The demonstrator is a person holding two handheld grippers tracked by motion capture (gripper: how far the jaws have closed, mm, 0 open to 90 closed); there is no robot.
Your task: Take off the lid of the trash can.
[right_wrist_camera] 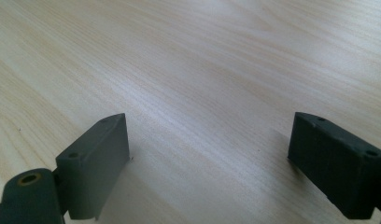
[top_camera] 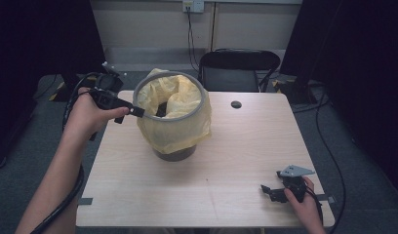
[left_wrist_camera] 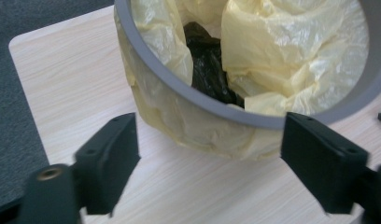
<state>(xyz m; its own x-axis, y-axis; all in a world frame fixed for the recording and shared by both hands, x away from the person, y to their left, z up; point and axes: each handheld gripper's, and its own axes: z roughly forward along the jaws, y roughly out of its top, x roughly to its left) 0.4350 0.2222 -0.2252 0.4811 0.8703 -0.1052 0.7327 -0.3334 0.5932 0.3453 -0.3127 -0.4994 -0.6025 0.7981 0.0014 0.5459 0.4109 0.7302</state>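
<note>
Bin liner (top_camera: pixel 173 127): yellow, draping over grey bin rim (top_camera: pixel 203 100).
Left gripper (top_camera: pixel 137 111): hovering apart at rim, apparently gripping nothing; should be pinching film only.
Right gripper (top_camera: pixel 269 190): resting apart on table (top_camera: pixel 226 161).

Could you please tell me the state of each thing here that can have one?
Bin: upright on the table.
Yellow bag: lining the bin, folded over its rim.
Left gripper: open, at the rim.
Right gripper: open, holding nothing.
Chair: unoccupied.
</note>
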